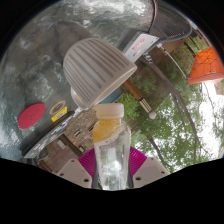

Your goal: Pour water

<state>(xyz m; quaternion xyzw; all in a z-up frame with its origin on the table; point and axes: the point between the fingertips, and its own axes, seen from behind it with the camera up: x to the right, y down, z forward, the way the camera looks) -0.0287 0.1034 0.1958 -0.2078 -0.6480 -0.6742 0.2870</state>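
Now, fingers (112, 162) clamped on clear bottle (111, 150), tipped toward ribbed white cup (97, 70)

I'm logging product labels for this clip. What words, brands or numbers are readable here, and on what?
None can be read.
Bottle between the fingers: clear, no label visible.
Flat packet beyond the ribbed cup: printed, too blurred to read.
Red lid: no legible marking.
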